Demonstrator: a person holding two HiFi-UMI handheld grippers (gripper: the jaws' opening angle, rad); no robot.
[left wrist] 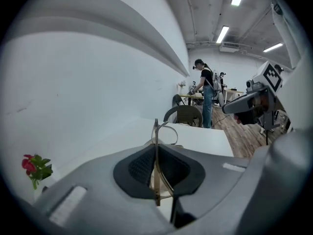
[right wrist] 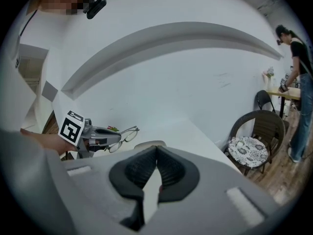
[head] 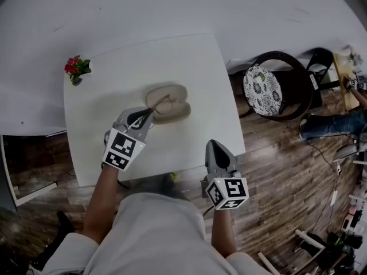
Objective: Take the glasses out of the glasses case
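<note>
An open beige glasses case [head: 167,103] lies in the middle of the white table [head: 114,73]. My left gripper [head: 150,114] hovers at the case's near-left side, shut on thin-framed glasses [head: 161,101]. In the left gripper view the frame [left wrist: 164,131] stands on edge, pinched between the dark pads [left wrist: 139,166]. The right gripper view shows the glasses [right wrist: 125,134] held just above the case [right wrist: 150,144] by the left gripper [right wrist: 105,134]. My right gripper [head: 214,145] is at the table's near-right edge, shut, with nothing in it [right wrist: 156,153].
A small pot of red flowers [head: 76,69] stands at the table's far-left corner. A wicker chair with a patterned cushion [head: 269,87] sits off the table's right side on the wood floor. A person [left wrist: 205,97] stands at a distant desk.
</note>
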